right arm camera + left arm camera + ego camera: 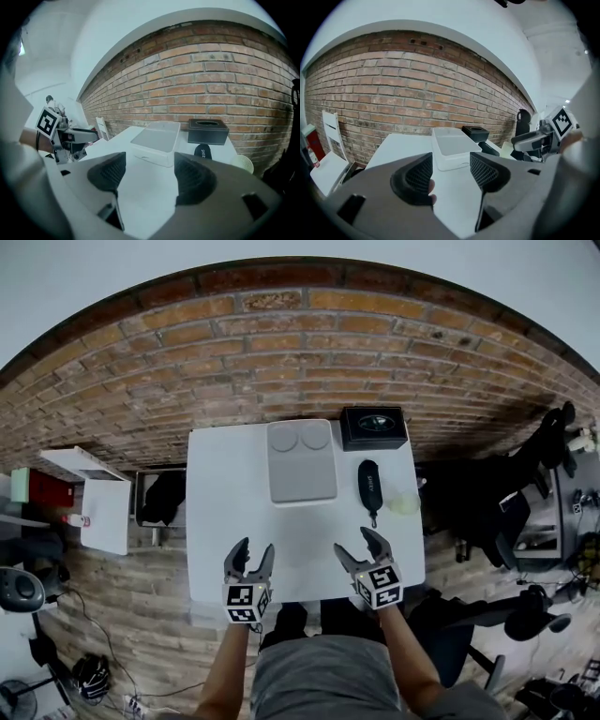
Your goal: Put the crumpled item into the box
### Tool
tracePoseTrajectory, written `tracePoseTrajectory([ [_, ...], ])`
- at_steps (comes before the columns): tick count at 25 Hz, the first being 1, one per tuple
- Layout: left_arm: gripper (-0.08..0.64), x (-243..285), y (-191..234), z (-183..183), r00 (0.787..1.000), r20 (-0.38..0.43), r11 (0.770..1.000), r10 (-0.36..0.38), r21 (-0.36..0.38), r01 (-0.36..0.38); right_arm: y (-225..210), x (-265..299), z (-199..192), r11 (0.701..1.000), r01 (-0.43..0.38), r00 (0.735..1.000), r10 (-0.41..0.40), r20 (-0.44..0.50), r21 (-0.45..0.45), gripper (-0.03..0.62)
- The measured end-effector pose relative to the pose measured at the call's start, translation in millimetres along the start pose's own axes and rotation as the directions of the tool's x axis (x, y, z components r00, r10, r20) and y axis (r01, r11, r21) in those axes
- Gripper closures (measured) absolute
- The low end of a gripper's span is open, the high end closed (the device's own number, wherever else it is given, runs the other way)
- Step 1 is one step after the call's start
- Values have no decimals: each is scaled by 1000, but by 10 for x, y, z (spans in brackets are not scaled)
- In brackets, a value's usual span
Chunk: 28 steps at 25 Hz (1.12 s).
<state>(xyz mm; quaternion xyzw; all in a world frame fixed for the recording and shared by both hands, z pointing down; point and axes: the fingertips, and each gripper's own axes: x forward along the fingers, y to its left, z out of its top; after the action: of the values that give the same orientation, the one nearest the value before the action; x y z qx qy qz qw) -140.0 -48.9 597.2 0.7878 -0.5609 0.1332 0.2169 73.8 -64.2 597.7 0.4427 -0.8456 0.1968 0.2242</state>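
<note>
Crumpled item [403,503] right of box [301,461], untouched.
Left tool [255,549], right tool [356,543] spread, empty; box looks lidded, so a drop may land on top.

Table [225,521], clear box [301,470], black box [373,427], pouch [369,486], crumpled item [404,503]

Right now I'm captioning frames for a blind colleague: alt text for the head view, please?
A person holds the left gripper and right gripper, both open and empty, over the near edge of a white table. Farther back: a grey box, black tissue box, black case, pale crumpled item.
</note>
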Motion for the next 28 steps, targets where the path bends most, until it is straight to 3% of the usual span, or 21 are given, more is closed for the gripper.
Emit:
tracePoseTrajectory([
  [6, 322, -328, -117, 145, 999, 45, 998, -24, 50, 21, 154, -293, 107, 999, 36, 998, -35, 56, 0, 264],
  [12, 322, -558, -214, 160, 996, 74, 998, -42, 41, 39, 296, -549, 166, 998, 59, 994, -57, 91, -27, 267],
  [19, 322, -838, -232, 305, 991, 114, 995, -66, 80, 57, 439, -800, 184, 996, 92, 987, -92, 131, 8, 268],
  [28, 322, -1044, -315, 331, 986, 128, 988, -104, 131, 87, 607, -1026, 212, 992, 125, 975, -124, 183, 4, 275],
])
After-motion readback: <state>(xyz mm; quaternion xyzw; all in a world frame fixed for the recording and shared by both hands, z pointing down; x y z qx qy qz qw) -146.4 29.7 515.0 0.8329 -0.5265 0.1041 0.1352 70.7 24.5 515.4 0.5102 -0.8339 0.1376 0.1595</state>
